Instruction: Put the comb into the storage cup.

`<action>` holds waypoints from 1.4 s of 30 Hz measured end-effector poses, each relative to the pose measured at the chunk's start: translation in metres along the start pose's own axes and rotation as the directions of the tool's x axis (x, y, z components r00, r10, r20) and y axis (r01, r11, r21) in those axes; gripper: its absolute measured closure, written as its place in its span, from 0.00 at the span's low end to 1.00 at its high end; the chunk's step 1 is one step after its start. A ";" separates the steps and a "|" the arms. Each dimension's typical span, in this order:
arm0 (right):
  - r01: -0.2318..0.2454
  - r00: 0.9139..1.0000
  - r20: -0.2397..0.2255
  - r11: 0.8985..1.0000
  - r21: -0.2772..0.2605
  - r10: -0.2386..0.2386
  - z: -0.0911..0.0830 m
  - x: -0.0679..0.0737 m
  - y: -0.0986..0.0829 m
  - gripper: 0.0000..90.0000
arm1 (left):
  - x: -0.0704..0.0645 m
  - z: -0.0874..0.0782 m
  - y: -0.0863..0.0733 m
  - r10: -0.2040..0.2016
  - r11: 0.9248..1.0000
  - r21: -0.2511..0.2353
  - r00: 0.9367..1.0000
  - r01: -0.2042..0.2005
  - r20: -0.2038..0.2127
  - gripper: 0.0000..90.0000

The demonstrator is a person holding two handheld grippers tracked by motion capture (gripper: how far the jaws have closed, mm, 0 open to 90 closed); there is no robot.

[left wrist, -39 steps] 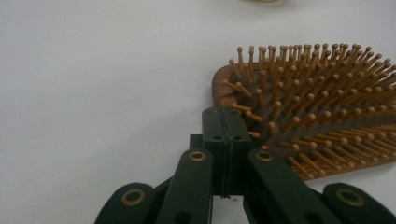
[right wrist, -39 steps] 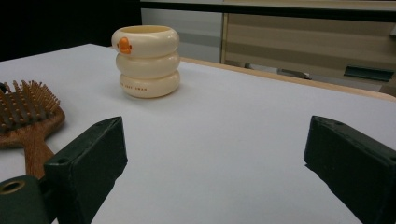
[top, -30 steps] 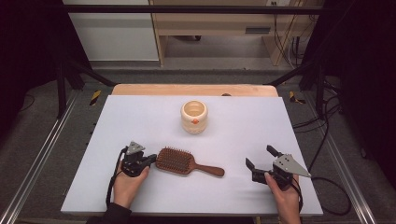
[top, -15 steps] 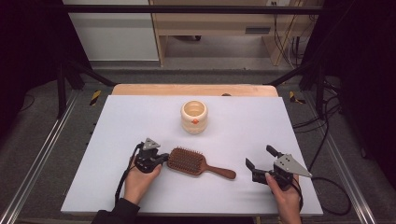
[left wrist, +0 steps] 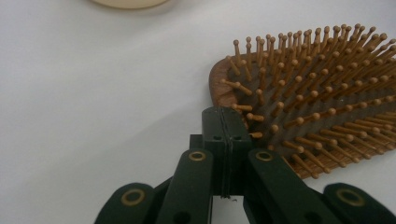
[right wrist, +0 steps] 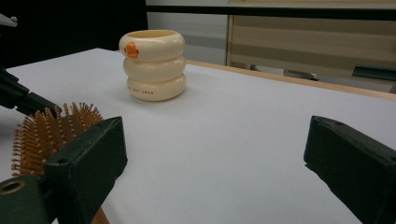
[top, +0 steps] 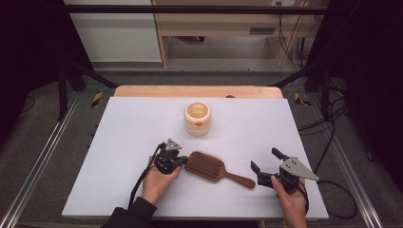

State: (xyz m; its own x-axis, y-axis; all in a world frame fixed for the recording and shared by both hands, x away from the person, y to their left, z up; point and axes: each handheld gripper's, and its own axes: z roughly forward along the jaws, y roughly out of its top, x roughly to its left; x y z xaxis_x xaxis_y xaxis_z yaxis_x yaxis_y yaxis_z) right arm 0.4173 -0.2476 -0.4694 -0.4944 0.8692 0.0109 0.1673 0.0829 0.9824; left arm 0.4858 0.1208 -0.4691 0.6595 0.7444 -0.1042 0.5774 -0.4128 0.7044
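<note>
Nearest to us, at the front edge of the white worktop (top: 119, 142), we hold a gripper in each hand. Our left gripper (top: 178, 161) has its jaws pressed fully together, holding nothing, with their tips touching the rounded end of a wooden paddle hairbrush (top: 209, 166). In the left gripper view the closed tips sit against the brush rim among the first bristles. The hairbrush lies flat, bristles up, its handle pointing toward our right gripper (top: 267, 165). That gripper rests near the handle's end without touching it, jaws spread wide and empty. Farther back, near the middle of the worktop and well apart from the brush, stands a cream ribbed cup (top: 197, 118) with a small orange mark on its side.
</note>
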 end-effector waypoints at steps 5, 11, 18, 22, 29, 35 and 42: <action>0.001 1.000 0.001 1.000 0.004 -0.001 0.000 0.000 0.000 0.07 | -0.010 0.007 0.005 0.009 1.000 0.004 1.000 -0.009 0.029 1.00; 0.007 1.000 0.007 1.000 0.012 -0.007 0.001 0.000 -0.001 0.07 | -0.015 0.007 0.007 0.039 0.999 -0.022 0.999 -0.039 0.014 1.00; 0.002 1.000 0.000 0.999 0.037 -0.002 0.002 0.000 -0.002 0.07 | -0.002 -0.029 -0.009 0.047 0.987 -0.148 0.998 -0.055 -0.052 1.00; -0.007 1.000 -0.013 0.998 0.070 0.008 0.004 0.001 -0.001 0.06 | 0.018 -0.062 -0.033 0.035 0.971 -0.229 0.992 -0.063 -0.125 1.00; 0.070 0.996 -0.058 0.986 0.152 -0.062 0.001 0.012 0.014 0.08 | 0.050 -0.120 -0.070 -0.013 0.914 -0.398 0.972 -0.084 -0.235 1.00; 0.130 0.987 -0.125 0.962 0.240 -0.102 -0.002 0.017 0.029 0.08 | 0.065 -0.146 -0.096 -0.126 0.863 -0.503 0.951 -0.035 -0.282 0.69; 0.239 0.964 -0.193 0.912 0.335 -0.182 0.000 0.021 0.054 0.08 | 0.074 -0.145 -0.116 -0.222 0.852 -0.523 0.931 0.041 -0.289 0.14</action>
State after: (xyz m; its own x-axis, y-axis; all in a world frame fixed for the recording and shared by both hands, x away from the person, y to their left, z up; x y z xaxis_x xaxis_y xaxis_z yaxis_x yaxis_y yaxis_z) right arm 0.4159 -0.2253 -0.4163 -0.6717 0.7289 -0.1323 0.3199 0.4464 0.8357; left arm 0.3982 0.3002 -0.4563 0.3469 0.9365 -0.0510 0.2673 -0.0467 0.9625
